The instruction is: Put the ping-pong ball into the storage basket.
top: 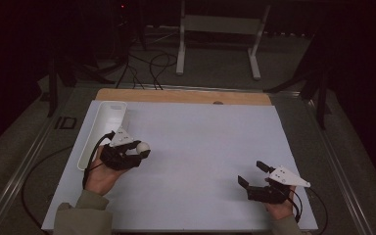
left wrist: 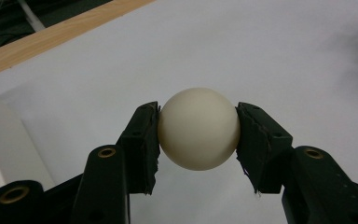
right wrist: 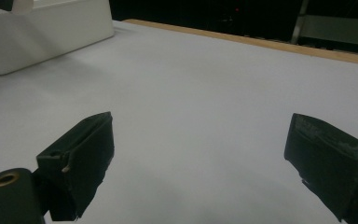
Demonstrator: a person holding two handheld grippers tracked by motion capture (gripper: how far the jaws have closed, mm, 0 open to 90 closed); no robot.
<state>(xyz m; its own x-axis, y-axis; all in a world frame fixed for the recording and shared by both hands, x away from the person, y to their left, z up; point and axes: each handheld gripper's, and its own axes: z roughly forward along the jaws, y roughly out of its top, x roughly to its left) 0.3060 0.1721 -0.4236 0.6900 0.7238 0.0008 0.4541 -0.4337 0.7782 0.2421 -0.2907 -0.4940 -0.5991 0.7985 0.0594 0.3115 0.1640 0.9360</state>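
White sheet (top: 196,161) covers the table in a dark room; left gripper (top: 142,149) fingers clamp a ball (left wrist: 198,128), right gripper (top: 251,174) fingers apart.

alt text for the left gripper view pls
A cream-white ball is clamped between the two black jaws of the left gripper, one pad pressing on each side. Behind it lies a white table sheet, with a wooden table edge at upper left and part of a white tray at left.

Tray (top: 108,113) on the desk (top: 200,147) at its far left edge, ball (top: 142,146) just right of the tray's near end, right gripper (top: 250,174) well right of the tray, near the front edge
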